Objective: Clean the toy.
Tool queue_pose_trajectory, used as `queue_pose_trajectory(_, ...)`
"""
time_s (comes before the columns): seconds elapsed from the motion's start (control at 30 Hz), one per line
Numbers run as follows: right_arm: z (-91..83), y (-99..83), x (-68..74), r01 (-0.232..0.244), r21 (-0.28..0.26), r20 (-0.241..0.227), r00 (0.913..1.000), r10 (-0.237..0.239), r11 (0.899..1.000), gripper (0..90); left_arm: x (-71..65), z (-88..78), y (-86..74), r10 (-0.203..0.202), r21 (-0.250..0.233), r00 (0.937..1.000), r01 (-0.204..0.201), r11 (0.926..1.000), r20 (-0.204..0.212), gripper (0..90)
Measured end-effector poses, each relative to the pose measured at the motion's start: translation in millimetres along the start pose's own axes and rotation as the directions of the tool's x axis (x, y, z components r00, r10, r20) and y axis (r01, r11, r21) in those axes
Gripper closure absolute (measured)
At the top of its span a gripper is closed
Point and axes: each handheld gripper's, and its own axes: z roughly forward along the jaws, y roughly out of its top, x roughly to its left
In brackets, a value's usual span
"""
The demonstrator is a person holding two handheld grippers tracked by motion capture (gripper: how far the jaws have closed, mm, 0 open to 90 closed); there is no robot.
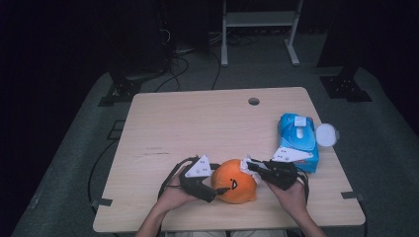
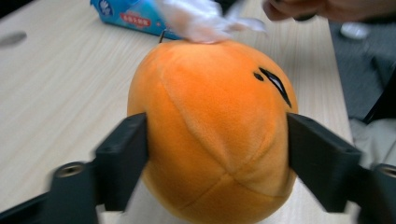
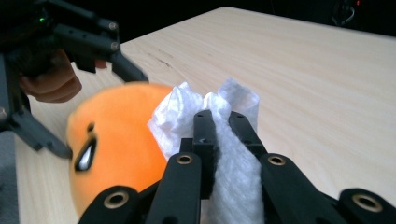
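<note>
An orange plush toy (image 1: 234, 187) with a black stitched eye lies near the table's front edge. My left gripper (image 1: 221, 178) comes at it from the left. In the left gripper view its two black jaws press on the two sides of the toy (image 2: 210, 130), so it is shut on it. My right gripper (image 1: 248, 166) reaches in from the right, shut on a crumpled white wipe (image 3: 233, 163). The wipe (image 2: 201, 21) rests against the top of the toy (image 3: 116, 149), and my right gripper's (image 3: 222, 116) jaws pinch it tightly.
A blue pack of wet wipes (image 1: 298, 140) lies at the table's right side, with a round white lid (image 1: 326, 134) just beyond the edge. A cable hole (image 1: 253, 101) sits at the back of the wooden table (image 1: 197, 123). A person's hands hold both grippers.
</note>
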Motion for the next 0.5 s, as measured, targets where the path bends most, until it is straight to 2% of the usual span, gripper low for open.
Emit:
queue_pose_trajectory(0.03, 0.2, -0.2, 2.3, -0.001, -0.004, -0.009, 1.0000, 0.001, 1.000, 82.2, 1.1, 0.8, 0.8, -0.025, -0.010, 0.9996, 0.025, 0.9996, 0.013, 18.3)
queue_pose_trajectory(0.1, 2.9, 3.4, 13.1, 0.036, -0.008, -0.030, 0.9989, -0.037, 0.999, 82.3, 2.5, 1.6, 1.8, -0.064, -0.017, 0.9977, 0.064, 0.9978, 0.024, 17.9)
queue_pose_trajectory(0.13, 4.9, 5.5, 19.0, 0.039, -0.017, -0.061, 0.9974, -0.040, 0.999, 82.2, 2.8, 1.5, 0.9, -0.068, -0.027, 0.9973, 0.068, 0.9973, 0.029, 19.6)
queue_pose_trajectory(0.2, 10.4, 9.7, 30.3, 0.046, -0.031, -0.115, 0.9922, -0.049, 0.998, 82.2, 0.7, 0.7, -0.5, -0.027, -0.026, 0.9994, 0.027, 0.9993, 0.022, 30.4)
queue_pose_trajectory(0.23, 12.3, 11.4, 33.8, 0.065, -0.030, -0.116, 0.9909, -0.068, 0.997, 82.1, -1.4, -0.4, -0.9, 0.013, -0.019, 0.9998, -0.013, 0.9997, 0.011, 33.7)
queue_pose_trajectory(0.27, 14.2, 13.8, 37.1, 0.086, -0.024, -0.113, 0.9897, -0.088, 0.996, 82.1, -3.2, -1.2, -1.0, 0.026, -0.020, 0.9996, -0.026, 0.9995, 0.006, 37.0)
queue_pose_trajectory(0.33, 14.1, 14.4, 31.9, 0.078, -0.024, -0.109, 0.9908, -0.080, 0.997, 82.1, -5.4, -2.3, -0.6, 0.047, -0.017, 0.9989, -0.047, 0.9987, 0.005, 39.3)
queue_pose_trajectory(0.47, 8.0, 7.4, 13.3, 0.027, -0.018, -0.046, 0.9986, -0.027, 0.999, 82.2, -8.4, 0.7, 1.8, 0.074, -0.021, 0.9972, -0.074, 0.9970, 0.006, 39.3)
queue_pose_trajectory(0.5, 6.7, 7.1, 13.8, 0.020, -0.021, -0.041, 0.9989, -0.021, 1.000, 82.3, -9.7, 1.9, 2.8, 0.089, -0.019, 0.9960, -0.089, 0.9959, 0.010, 39.4)
